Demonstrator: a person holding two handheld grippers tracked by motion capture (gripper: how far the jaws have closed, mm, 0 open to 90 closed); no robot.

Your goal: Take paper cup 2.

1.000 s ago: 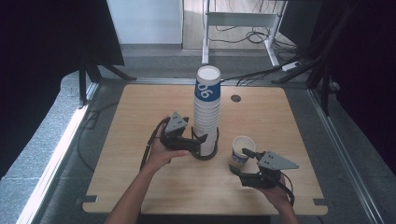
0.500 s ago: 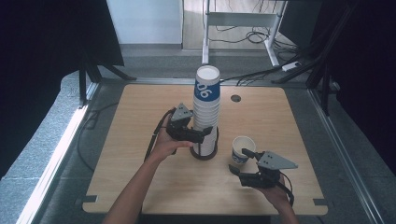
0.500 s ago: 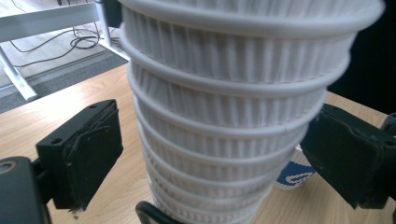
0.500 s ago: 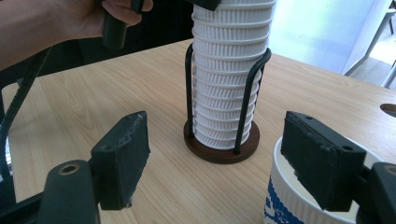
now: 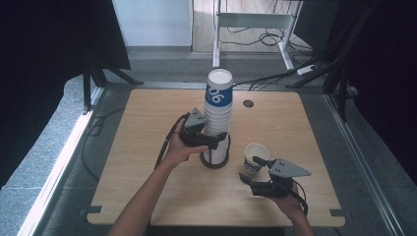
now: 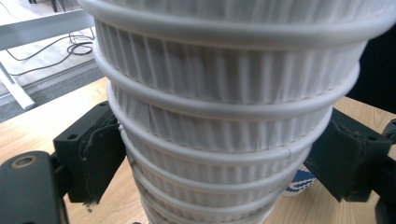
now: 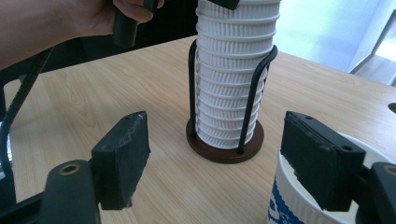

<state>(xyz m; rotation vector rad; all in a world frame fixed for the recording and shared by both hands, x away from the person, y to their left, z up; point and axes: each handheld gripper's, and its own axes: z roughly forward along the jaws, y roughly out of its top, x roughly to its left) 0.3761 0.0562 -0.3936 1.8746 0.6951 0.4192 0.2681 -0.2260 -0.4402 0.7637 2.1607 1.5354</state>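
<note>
Stack of white ribbed paper cups (image 5: 218, 118), top one w/ blue print, stands in a black wire holder w/ round brown base (image 5: 215, 160) near mid of the light wood table (image 5: 147, 132). Left gripper (image 5: 216, 141) sits at the stack's lower part, one black jaw on each side; jaws have just been closing w/ the stack between them. In left gripper view the pads (image 6: 100, 154) lie against the cup rims on both sides, so it looks clamped on the stack.

Single white paper cup w/ blue print (image 5: 256, 157) stands apart from the holder, toward the person's right. Right gripper (image 5: 250, 169) is at that cup; in right gripper view one jaw sits at the cup rim (image 7: 303, 186), the other stands well clear over bare table, facing the holder (image 7: 225, 148). Jaws apart, not pinching the wall as far as I can tell.
</note>
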